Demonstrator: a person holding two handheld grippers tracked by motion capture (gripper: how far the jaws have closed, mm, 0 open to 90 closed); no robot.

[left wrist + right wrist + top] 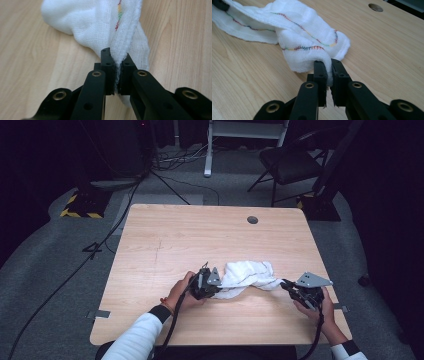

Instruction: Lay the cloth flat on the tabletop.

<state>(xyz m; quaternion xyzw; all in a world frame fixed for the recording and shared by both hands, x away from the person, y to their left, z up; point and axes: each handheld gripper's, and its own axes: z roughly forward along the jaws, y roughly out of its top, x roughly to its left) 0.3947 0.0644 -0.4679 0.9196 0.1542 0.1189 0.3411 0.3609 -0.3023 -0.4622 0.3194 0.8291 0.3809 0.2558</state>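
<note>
Gripping a fold of the white cloth (100, 22), my left gripper (116, 67) had its jaws pinched tight on the fabric. My right gripper (329, 68) was likewise clamped on the cloth's opposite end, beside its coloured stitching. Between the two, the cloth lay bunched on the wooden table (190, 235), near the person's edge. Farther off I saw a round hole (252, 220) in the tabletop, and a black chair (292, 165) on the floor beyond.

Cloth (248, 275) on table (165, 245) near front edge, left tool (215, 289) at its left end, right tool (283, 283) at right
</note>
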